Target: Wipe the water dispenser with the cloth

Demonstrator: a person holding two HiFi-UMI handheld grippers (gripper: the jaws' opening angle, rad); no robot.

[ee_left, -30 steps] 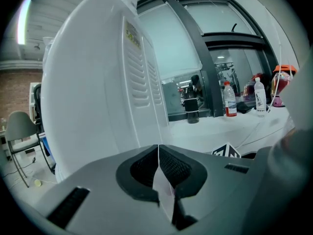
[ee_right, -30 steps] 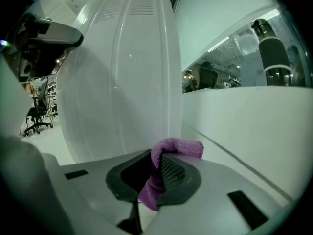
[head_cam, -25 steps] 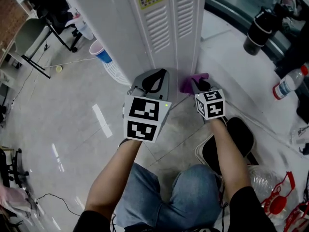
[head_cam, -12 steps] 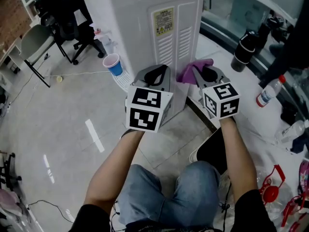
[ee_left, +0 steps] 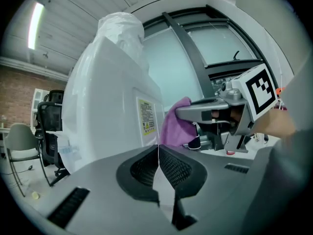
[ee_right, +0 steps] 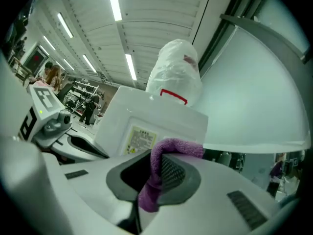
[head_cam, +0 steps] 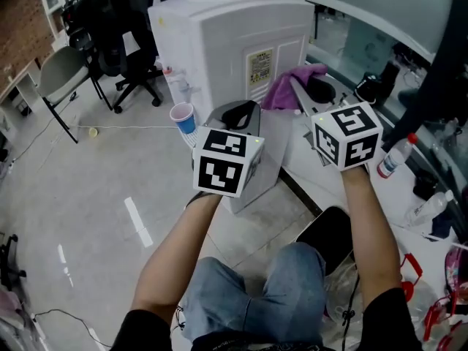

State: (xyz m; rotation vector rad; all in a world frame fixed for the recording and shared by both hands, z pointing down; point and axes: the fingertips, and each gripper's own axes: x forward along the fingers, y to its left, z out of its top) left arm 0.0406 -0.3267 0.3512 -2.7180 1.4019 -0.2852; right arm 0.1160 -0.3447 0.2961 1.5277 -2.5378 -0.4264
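Note:
The white water dispenser (head_cam: 227, 39) stands on the floor ahead, its back panel with a yellow label (head_cam: 261, 66) facing me; it also fills the left gripper view (ee_left: 112, 106) and sits ahead in the right gripper view (ee_right: 146, 126). My right gripper (head_cam: 303, 93) is shut on a purple cloth (head_cam: 289, 86), held against the dispenser's upper back corner; the cloth (ee_right: 159, 173) hangs between its jaws. My left gripper (head_cam: 238, 115) is shut with nothing in it, held beside the right one just short of the back panel. The right gripper (ee_left: 193, 112) with the cloth (ee_left: 173, 126) also shows in the left gripper view.
A paper cup (head_cam: 183, 115) stands on the floor by the dispenser's left side. Office chairs (head_cam: 110, 35) are at the back left. Plastic bottles (head_cam: 395, 156) and dark items (head_cam: 373, 86) lie at the right by a glass wall. My knee and a black stool (head_cam: 333, 232) are below.
Both grippers have risen up the dispenser's back panel from near its foot to its upper part, the right one carrying the cloth. My head view has lifted with them.

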